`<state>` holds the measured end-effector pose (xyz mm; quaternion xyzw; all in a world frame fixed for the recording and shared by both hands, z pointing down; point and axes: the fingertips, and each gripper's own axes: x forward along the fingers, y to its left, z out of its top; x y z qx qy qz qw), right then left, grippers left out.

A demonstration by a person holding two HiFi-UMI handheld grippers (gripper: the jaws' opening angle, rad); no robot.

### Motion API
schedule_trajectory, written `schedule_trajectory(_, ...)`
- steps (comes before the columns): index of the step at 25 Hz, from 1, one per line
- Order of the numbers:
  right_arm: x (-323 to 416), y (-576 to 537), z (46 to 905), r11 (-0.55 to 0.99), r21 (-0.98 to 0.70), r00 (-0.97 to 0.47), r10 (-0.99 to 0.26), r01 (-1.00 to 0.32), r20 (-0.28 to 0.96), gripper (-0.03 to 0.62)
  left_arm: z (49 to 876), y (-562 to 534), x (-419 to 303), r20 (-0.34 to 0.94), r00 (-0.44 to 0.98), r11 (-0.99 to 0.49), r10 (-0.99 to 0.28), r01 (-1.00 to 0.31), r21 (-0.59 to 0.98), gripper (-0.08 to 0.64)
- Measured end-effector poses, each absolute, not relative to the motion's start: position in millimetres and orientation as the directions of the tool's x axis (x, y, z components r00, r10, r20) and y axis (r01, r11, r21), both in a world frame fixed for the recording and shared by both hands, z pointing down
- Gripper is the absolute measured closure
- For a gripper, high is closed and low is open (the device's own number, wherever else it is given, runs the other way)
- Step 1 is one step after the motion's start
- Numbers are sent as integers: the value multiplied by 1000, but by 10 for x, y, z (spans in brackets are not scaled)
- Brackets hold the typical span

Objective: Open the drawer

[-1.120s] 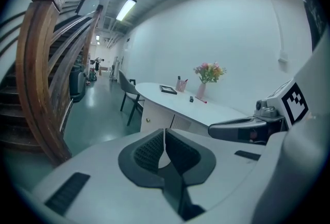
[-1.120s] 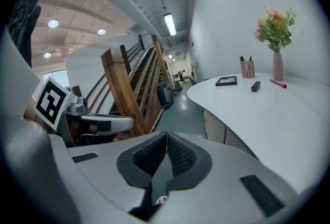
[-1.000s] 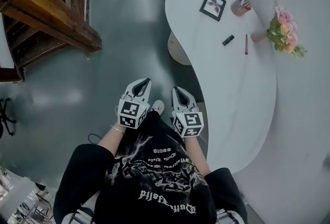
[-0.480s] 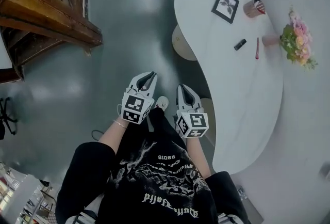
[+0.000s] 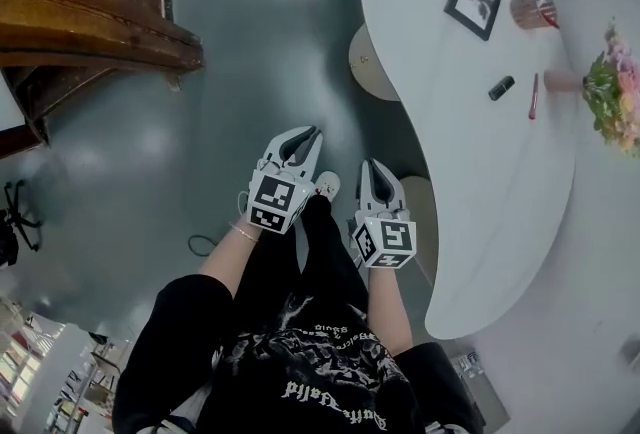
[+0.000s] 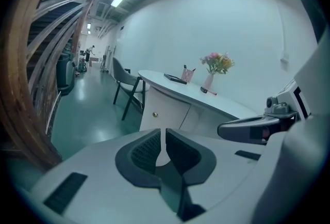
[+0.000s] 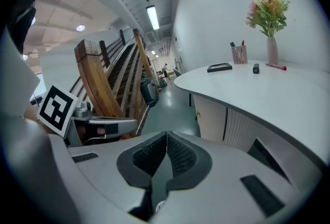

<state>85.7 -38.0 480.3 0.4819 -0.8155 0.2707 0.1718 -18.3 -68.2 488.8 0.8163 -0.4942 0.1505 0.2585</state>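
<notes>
Drawer [image 6: 166, 107] with a small round knob [image 6: 154, 114] in the white cabinet under the curved white desk [image 5: 480, 152], well ahead of both tools, left gripper [image 5: 304, 136] and right gripper [image 5: 375, 167] side by side above the grey floor [image 5: 200, 142], jaws of each pressed together on nothing, flowers [image 5: 617, 90] at the desk's far edge.

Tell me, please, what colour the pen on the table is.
The pen is red; head view.

The surface [image 5: 480, 172] is white, the floor [image 5: 200, 142] glossy grey-green, the stairs [image 5: 90, 32] brown wood. Flowers [image 5: 615, 87] are pink and green. The left gripper [image 5: 311, 132] and right gripper [image 5: 371, 165] are grey, with black-and-white markers [image 5: 277, 203].
</notes>
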Motion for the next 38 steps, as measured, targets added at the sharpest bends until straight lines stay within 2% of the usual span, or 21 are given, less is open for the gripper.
schedule_trajectory(9, 903, -527, 5147, 309, -287, -420, -735, -907, 533, 565, 5432, -767, -70, 514, 501, -385, -696, -865, 322, 515)
schedule_trajectory(12, 930, -561, 5256, 297, -285, -408, -746, -911, 527, 565, 5539, -914, 14, 493, 535, -431, -687, -845, 316, 462)
schedule_trajectory(18, 886, -550, 5526, 312, -281, -418, -738, -908, 530, 565, 5757, -1276, 139, 460, 596, -540, -658, -799, 263, 409)
schedule_trajectory(24, 896, -550, 5792, 304, -286, -414, -737, -909, 533, 565, 5992, -1589, 259, 454, 634, -615, -626, -760, 212, 393)
schedule_trajectory(38, 986, -664, 6111, 315, -296, -430, -725, -902, 538, 565, 6474, -2283, 610, 435, 626, -625, -647, -763, 168, 339)
